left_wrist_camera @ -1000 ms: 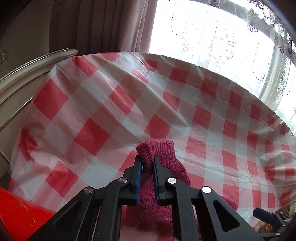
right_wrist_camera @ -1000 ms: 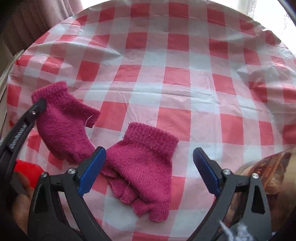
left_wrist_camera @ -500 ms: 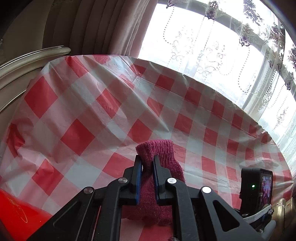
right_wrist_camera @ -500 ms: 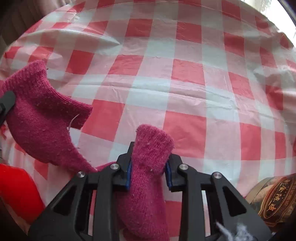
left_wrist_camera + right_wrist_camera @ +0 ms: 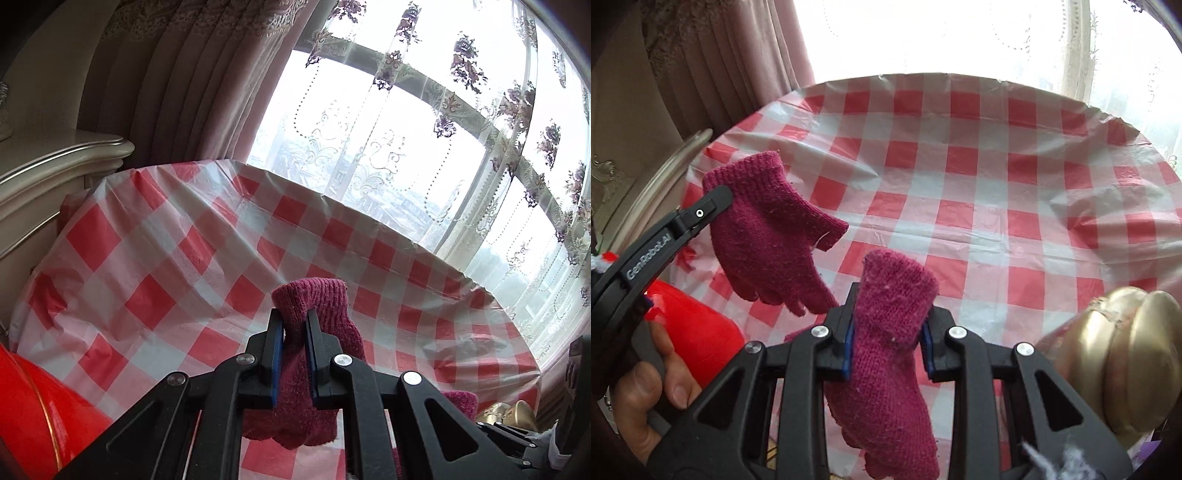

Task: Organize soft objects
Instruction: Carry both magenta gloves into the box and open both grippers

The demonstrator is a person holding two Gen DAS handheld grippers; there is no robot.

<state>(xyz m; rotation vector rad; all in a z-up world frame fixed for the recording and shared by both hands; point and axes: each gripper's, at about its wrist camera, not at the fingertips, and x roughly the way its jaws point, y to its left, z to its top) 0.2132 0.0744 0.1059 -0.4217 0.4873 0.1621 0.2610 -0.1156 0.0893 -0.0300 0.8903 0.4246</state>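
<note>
Left gripper (image 5: 293, 345) clamps one glove (image 5: 314, 354) at the cuff, right gripper (image 5: 886, 347) the other glove (image 5: 886, 369). Both hang above the bench (image 5: 960, 177). Align cuffs, lay the left-held glove, at 10 o'clock, over its mate.

Probably home: curtains (image 5: 207, 74), tablecloth (image 5: 960, 192).

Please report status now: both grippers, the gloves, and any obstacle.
Left gripper shut on left glove, lifted. Right gripper shut on right glove, lifted. Red container and gold object near.

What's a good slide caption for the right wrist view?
Both grippers hold magenta knit gloves above the checkered tablecloth: right gripper one glove, left gripper the other glove.
</note>
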